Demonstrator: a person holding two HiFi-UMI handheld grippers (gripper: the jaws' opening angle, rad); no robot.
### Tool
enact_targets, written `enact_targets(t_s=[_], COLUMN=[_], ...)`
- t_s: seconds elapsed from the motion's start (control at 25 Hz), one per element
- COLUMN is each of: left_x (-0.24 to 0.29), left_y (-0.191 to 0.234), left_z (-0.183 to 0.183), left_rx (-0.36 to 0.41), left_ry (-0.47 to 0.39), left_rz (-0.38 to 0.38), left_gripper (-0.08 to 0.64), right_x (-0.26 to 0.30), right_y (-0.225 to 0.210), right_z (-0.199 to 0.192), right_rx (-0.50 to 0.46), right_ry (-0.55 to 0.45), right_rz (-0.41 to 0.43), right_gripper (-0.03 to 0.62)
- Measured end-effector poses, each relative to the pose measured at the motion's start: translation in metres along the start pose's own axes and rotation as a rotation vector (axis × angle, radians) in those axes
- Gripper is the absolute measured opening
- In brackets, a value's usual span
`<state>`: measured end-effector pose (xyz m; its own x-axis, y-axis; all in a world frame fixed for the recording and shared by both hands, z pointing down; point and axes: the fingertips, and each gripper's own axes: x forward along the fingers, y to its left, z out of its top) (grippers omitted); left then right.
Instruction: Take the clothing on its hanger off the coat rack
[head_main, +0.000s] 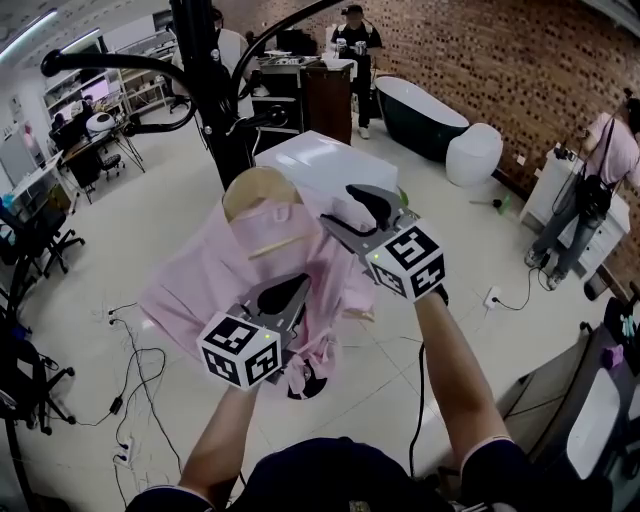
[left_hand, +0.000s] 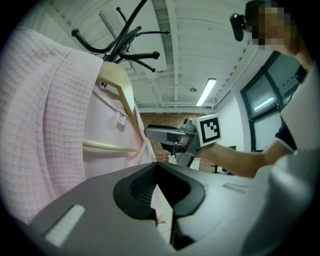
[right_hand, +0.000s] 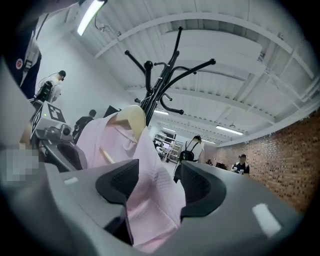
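A pink shirt (head_main: 200, 280) hangs on a wooden hanger (head_main: 262, 185) from the black coat rack (head_main: 215, 90). The hanger's top still sits against the rack's hooks (right_hand: 162, 85). My left gripper (head_main: 285, 292) is low on the shirt's front, and its jaw tips meet (left_hand: 157, 167) with a thin strip of pink cloth between them. At the shirt's right side, near the hanger's shoulder, my right gripper (head_main: 338, 207) stands open. A fold of the shirt (right_hand: 150, 190) drapes between its jaws (right_hand: 157, 170), lying on the left pad and apart from the right pad.
A white cabinet (head_main: 320, 160) stands just behind the rack. A dark bathtub (head_main: 420, 115) and a white stool (head_main: 473, 153) are at the back right. People stand at the back (head_main: 355, 40) and right (head_main: 600, 170). Cables (head_main: 130, 370) run over the floor at left, near office chairs (head_main: 40, 240).
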<state>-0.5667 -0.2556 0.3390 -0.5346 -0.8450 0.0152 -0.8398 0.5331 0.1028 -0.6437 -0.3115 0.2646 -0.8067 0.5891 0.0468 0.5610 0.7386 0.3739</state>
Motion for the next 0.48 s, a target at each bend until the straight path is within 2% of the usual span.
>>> enact_targets(t_s=[0.24,0.4,0.48], left_x=[0.007,0.007,0.005], left_y=[-0.001,0.003,0.004], left_z=[0.003,0.003,0.001], left_rx=[0.001,-0.001,-0.001], left_ry=[0.008,0.011,0.012], left_rz=[0.002,0.009,0.012], left_gripper=[0.012,0.011,0.011], right_x=[0.028,0.043,0.049], right_y=[-0.004,0.002,0.005], right_z=[-0.002,-0.007,-0.011], right_rx=[-0.111,-0.172,-0.191], right_ry=[0.066,0.122,0.142], right_rz=[0.092,0.162,0.174], right_gripper=[0.302,0.299,0.256])
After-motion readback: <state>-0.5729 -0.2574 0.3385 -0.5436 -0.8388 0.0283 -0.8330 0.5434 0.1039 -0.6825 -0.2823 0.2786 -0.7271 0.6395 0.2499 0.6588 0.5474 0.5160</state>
